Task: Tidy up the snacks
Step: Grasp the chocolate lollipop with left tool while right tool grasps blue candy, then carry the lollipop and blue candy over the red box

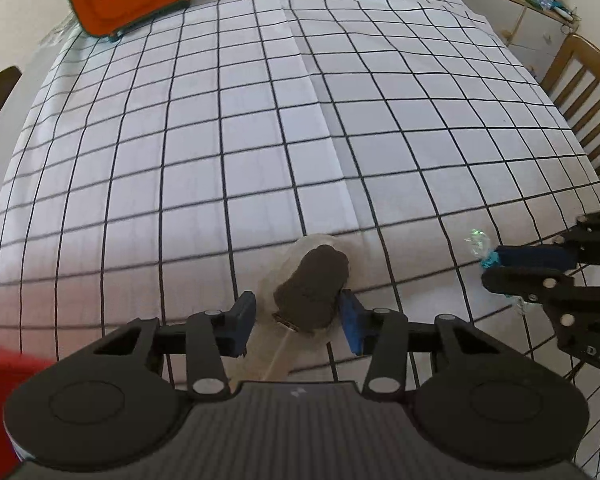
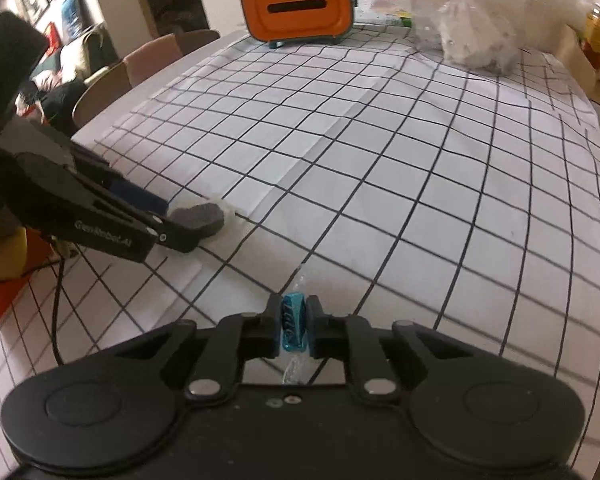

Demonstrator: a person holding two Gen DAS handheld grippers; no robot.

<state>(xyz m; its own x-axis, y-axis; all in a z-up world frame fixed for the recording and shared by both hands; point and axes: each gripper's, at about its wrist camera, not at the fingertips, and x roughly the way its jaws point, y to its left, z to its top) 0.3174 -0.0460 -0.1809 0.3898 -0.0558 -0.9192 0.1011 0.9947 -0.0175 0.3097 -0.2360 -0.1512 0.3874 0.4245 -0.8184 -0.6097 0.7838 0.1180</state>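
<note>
My left hand-held gripper [image 1: 298,322] is narrowed around a dark cookie in a clear wrapper [image 1: 312,292] near the tabletop's [image 1: 260,140] near edge, pads apparently touching, ready for lifting. My right hand-held gripper [image 2: 294,326] pinches a blue foil candy [image 2: 294,324], held for sorting.

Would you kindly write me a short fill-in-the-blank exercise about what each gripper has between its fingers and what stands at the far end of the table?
1. The right gripper is shut on a candy whose wrapper is ____.
2. The dark brown snack in a clear wrapper lies between the fingers of the ____ gripper.
3. The box with a slot at the table's far end is ____.

Missing words: blue; left; orange
</note>
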